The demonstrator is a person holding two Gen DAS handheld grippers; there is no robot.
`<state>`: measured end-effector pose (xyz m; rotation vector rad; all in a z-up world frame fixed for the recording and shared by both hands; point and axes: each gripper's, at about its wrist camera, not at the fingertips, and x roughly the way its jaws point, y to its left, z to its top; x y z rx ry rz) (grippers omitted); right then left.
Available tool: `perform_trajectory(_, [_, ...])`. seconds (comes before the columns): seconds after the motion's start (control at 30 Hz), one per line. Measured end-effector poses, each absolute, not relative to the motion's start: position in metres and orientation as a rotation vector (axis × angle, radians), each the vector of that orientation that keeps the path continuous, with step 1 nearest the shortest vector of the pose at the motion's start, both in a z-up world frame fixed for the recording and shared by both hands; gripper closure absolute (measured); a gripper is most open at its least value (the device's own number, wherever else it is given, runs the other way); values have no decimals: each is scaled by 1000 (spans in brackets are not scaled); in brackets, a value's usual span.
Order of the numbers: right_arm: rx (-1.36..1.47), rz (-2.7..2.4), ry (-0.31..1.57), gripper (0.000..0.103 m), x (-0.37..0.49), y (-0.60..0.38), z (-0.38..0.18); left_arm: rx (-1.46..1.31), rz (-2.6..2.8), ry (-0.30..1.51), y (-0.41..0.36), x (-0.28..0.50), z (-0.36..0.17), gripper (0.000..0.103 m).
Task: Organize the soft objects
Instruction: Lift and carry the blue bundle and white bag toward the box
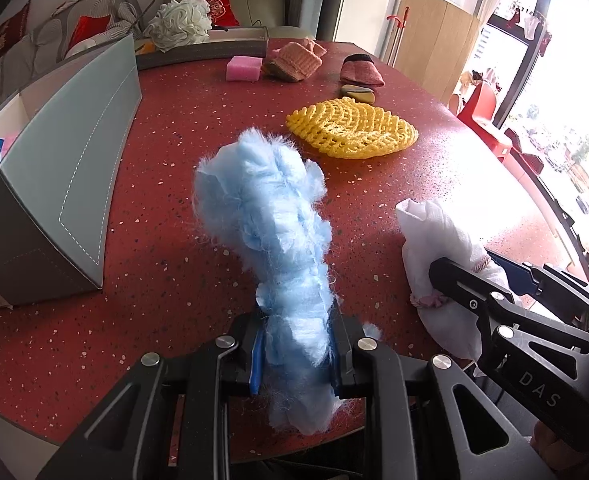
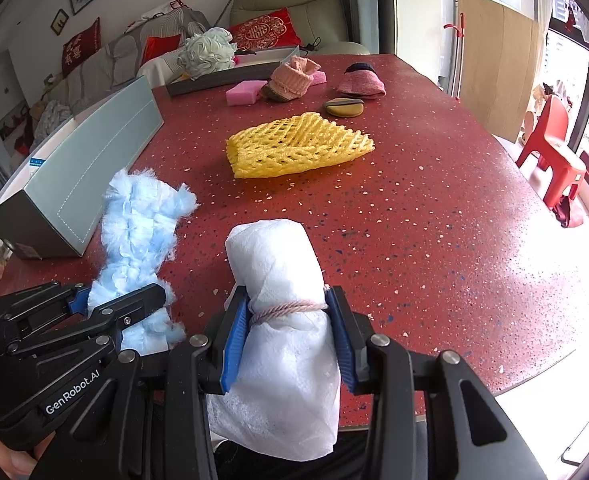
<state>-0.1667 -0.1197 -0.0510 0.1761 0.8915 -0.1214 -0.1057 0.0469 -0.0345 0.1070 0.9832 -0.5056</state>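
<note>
My left gripper (image 1: 294, 344) is shut on a fluffy light-blue duster head (image 1: 266, 216) and holds it upright over the near part of the red table; it also shows in the right wrist view (image 2: 134, 232). My right gripper (image 2: 288, 336) is shut on a white foam roll tied with pink string (image 2: 278, 272), beside the left gripper; the roll shows in the left wrist view (image 1: 430, 236). A yellow foam net (image 2: 298, 146) lies flat mid-table. A pink sponge (image 2: 244, 92), knitted pink slippers (image 2: 290, 82) and a dark round pad (image 2: 342, 107) lie farther back.
A grey open box (image 1: 66, 184) stands at the left of the red speckled table (image 2: 434, 220). A flat grey tray (image 2: 222, 76) with a pale mesh bath pouf (image 2: 208, 52) sits at the far edge. A red plastic stool (image 2: 554, 160) stands beyond the right edge.
</note>
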Motion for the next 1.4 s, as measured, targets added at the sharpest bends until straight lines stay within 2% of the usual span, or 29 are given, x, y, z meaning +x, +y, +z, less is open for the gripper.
perform_trajectory(1.1, [179, -119, 878, 61, -172, -120, -50, 107, -491, 983, 44, -107, -36, 78])
perform_trajectory(1.4, [220, -123, 824, 62, -180, -128, -34, 130, -466, 957, 44, -111, -30, 78])
